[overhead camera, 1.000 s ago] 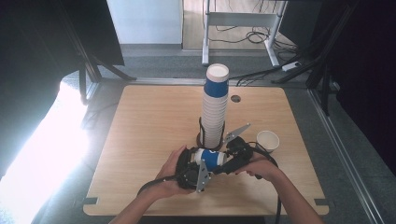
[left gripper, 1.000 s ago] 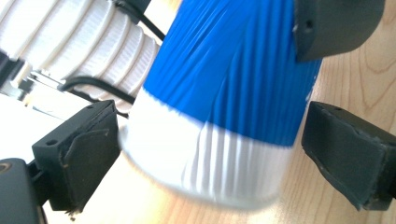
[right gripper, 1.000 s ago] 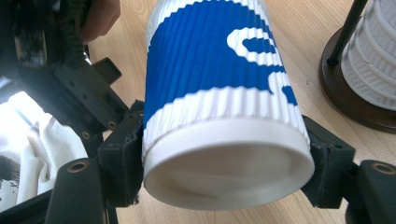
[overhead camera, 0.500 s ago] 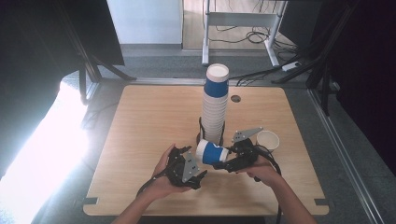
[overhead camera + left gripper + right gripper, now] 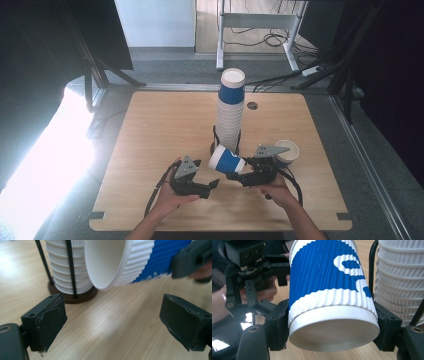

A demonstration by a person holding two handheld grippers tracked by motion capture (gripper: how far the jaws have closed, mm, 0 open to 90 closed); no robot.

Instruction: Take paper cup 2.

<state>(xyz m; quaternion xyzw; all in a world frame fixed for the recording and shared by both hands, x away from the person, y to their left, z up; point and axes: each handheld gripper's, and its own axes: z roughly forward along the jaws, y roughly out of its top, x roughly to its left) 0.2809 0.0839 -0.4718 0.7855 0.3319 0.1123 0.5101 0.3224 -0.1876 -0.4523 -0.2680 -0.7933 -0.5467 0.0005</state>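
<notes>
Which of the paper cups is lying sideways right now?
The blue cup gripped in the right gripper, mouth toward the left gripper. The stacked cups and lone cup stand upright.

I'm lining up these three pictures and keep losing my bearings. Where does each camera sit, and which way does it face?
High view: above the person's side, looking forward and down on the table; both forearms, left gripper, right gripper.
Left gripper view: rides the left gripper, looking between its open, empty jaws at the blue cup's mouth.
Right gripper view: rides the right gripper, clamped near the cup's base; the left hand beyond.
Shared: blue cup and cup stack.
</notes>
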